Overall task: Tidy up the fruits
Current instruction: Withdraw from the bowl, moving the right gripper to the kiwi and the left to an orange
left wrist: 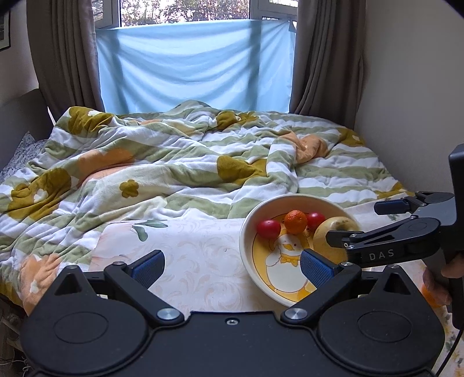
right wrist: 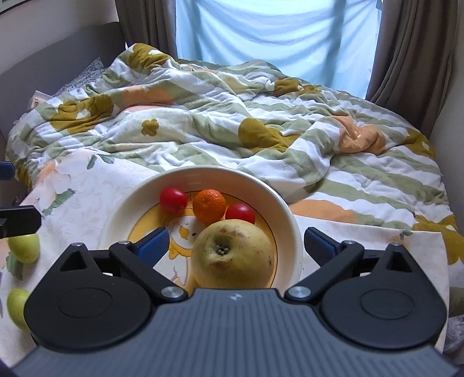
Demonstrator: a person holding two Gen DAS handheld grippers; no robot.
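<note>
The right tongs (right wrist: 236,246) stand wide apart over the bowl (right wrist: 290,220), their body hiding the yellow apple's (right wrist: 235,255) lower edge. The left tongs (left wrist: 232,268) gape empty. Beyond lie two tomatoes (right wrist: 173,200) and a mandarin (right wrist: 209,205). Two green fruits (right wrist: 24,248) sit half-cut at the left edge.

Light source: daylight through the window (left wrist: 185,11), diffused by a pale blue sheet (left wrist: 194,63).
Brightness: moderate, even.
Shadows: soft, faint under the bowl (right wrist: 293,220).
Glare: none.
Blur: slight at the sheet in right wrist view.
Distortion: fisheye curvature, dark corners.
</note>
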